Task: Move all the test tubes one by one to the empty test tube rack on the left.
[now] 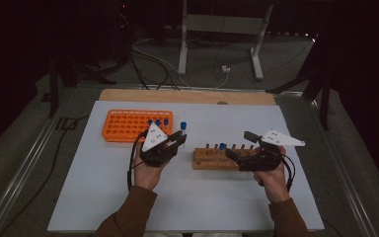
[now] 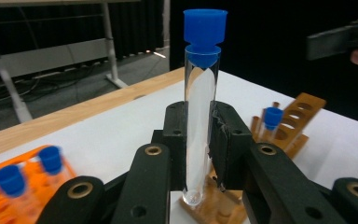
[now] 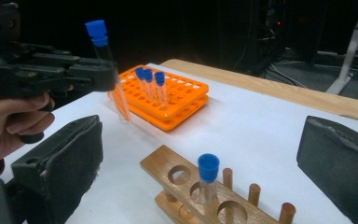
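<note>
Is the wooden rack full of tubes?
No, the wooden rack holds just one blue-capped tube, and the holes beside it stand empty.

Held test tube [image 2: 199,126]: clear glass, blue cap. Tube rack [image 1: 137,125]: bright orange, holding three blue-capped tubes [image 3: 148,84]. Wooden rack [image 1: 217,158]: light brown, one blue-capped tube [image 3: 208,179]. Table top [image 1: 227,197]: white, tan wood edge. Left gripper [image 2: 200,149], right gripper [image 1: 239,148]: black. Sleeves [image 1: 128,217]: brown.
</note>
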The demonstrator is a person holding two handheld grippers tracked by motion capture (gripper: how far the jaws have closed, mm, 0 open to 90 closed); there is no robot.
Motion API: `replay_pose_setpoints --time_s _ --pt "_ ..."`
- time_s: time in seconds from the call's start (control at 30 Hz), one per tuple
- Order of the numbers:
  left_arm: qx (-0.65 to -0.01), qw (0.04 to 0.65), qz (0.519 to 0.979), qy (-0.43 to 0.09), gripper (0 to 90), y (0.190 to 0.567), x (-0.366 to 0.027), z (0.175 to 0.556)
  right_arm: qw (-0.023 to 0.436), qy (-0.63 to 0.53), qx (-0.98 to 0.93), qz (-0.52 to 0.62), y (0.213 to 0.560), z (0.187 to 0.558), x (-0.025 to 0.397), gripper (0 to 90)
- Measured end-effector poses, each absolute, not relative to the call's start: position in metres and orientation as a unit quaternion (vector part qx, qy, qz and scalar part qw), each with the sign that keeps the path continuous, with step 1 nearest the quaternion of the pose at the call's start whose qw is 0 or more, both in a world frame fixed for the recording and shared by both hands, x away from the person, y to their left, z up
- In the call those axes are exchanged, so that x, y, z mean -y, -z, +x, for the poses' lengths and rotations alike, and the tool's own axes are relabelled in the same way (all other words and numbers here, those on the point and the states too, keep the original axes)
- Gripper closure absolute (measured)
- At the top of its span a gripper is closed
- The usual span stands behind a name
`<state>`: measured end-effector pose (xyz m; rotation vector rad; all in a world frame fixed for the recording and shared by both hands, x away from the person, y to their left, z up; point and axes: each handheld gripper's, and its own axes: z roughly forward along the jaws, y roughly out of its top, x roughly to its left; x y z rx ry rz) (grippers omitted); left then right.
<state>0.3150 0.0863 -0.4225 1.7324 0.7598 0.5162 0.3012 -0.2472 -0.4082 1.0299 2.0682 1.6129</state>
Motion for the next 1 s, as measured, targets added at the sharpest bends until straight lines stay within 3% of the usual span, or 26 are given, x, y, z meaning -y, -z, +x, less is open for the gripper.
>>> replay_pose_setpoints --time_s 1.0 --pt "-0.427 0.513 0.68 -0.305 78.2 0.435 -0.153 0.349 0.159 -0.574 -0.716 0.365 0.407 0.302 0.256 0.7"
